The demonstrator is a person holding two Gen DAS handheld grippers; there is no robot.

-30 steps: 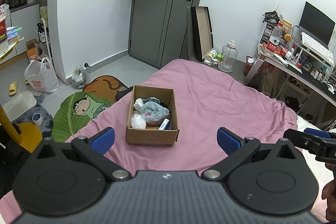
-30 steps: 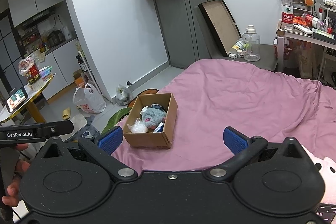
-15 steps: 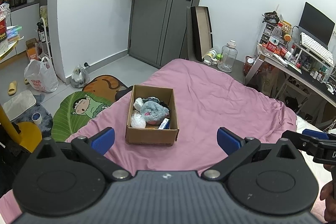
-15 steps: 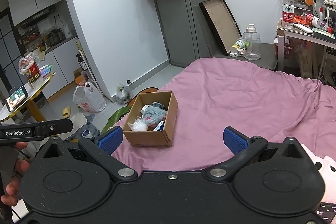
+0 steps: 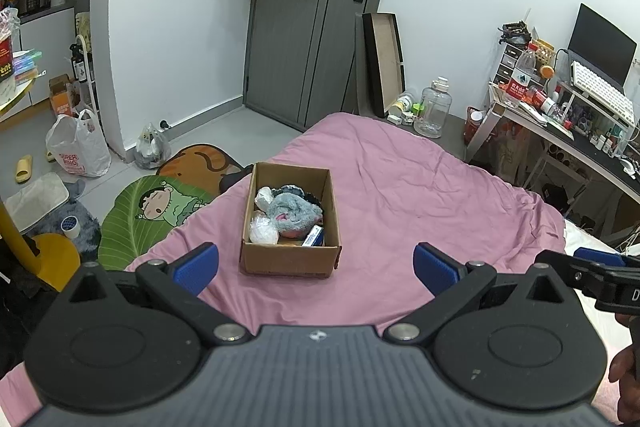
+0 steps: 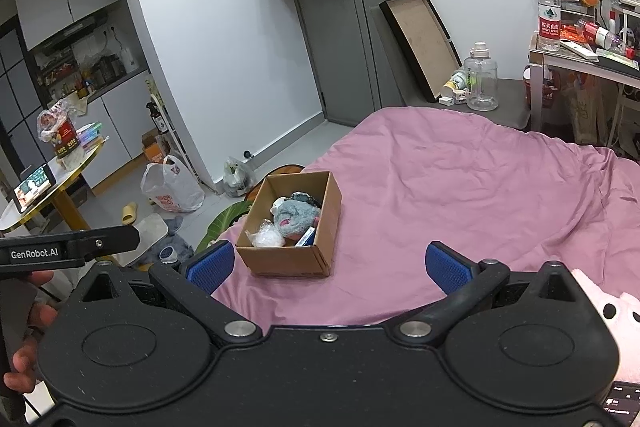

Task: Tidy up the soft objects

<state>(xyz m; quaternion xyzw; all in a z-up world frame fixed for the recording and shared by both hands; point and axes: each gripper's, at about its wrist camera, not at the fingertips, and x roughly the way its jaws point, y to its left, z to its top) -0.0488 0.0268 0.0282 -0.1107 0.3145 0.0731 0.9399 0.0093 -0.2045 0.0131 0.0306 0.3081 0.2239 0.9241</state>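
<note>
An open cardboard box (image 5: pixel 291 259) stands on the pink bedspread (image 5: pixel 420 195); it also shows in the right wrist view (image 6: pixel 288 259). Inside lie a grey-blue plush toy (image 5: pixel 292 215), a white crinkled bag (image 5: pixel 263 230) and a small blue-and-white box (image 5: pixel 313 235). My left gripper (image 5: pixel 316 269) is open and empty, held above the bed just short of the box. My right gripper (image 6: pixel 328 267) is open and empty, with the box ahead on its left. A pink plush toy (image 6: pixel 612 319) lies at the right edge of the right wrist view.
A cluttered desk (image 5: pixel 560 123) with keyboard and bottles stands right of the bed. A clear water jug (image 5: pixel 433 113) sits on the floor by the door. A leaf-shaped rug (image 5: pixel 148 211) and plastic bags (image 5: pixel 76 155) lie left of the bed.
Both grippers have drifted only slightly; the view of the box and bed is nearly the same. Nothing was picked up or released.
</note>
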